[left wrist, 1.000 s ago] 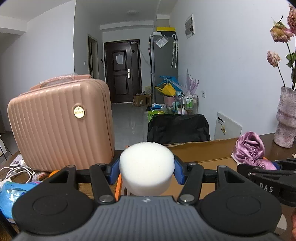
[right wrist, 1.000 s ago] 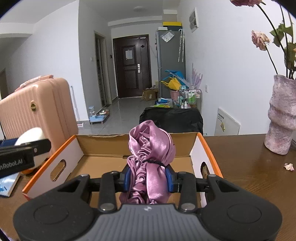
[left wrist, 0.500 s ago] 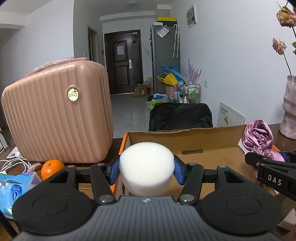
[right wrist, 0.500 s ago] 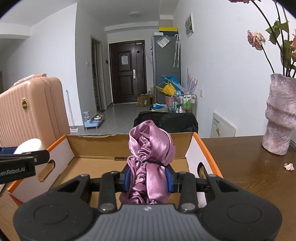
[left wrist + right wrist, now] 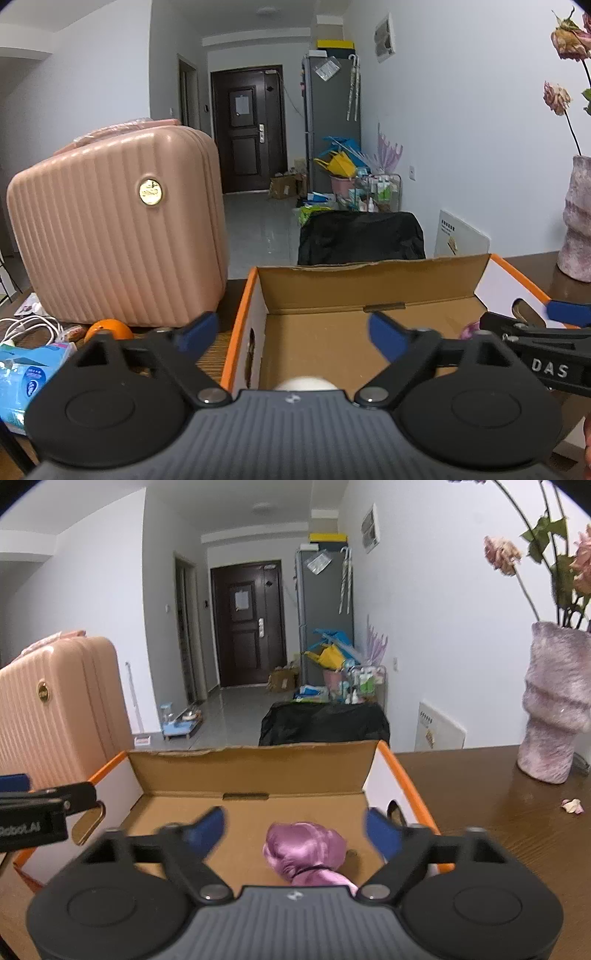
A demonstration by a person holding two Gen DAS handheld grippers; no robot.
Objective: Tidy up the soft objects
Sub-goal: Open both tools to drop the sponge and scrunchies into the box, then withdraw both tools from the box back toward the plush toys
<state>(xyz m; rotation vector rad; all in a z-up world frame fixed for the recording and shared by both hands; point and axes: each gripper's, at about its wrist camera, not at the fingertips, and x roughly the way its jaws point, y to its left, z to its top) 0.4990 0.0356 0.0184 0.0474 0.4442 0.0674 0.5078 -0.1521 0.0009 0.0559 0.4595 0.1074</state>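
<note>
An open cardboard box [image 5: 332, 280] [image 5: 251, 764] with orange edges lies on the dark wooden table. In the left wrist view my left gripper [image 5: 291, 332] hangs over the box's left part, its jaws opening wide, nothing pressed between them. Only the top of the white foam sponge [image 5: 306, 384] shows, low in the box behind the gripper body. In the right wrist view my right gripper [image 5: 293, 827] is over the box, jaws opening, and the purple satin cloth [image 5: 306, 849] lies loose on the box floor between and below the blue pads [image 5: 380, 834].
A pink ribbed suitcase [image 5: 114, 236] stands left of the box, with an orange [image 5: 109, 330], white cables [image 5: 29, 325] and a blue tissue pack [image 5: 26, 376] beside it. A mauve vase [image 5: 554, 709] with dried flowers stands at the right; a petal [image 5: 571, 805] lies on the table.
Both grippers went from shut to wide apart. The sponge dropped out of the left one and the purple cloth out of the right one, both into the box.
</note>
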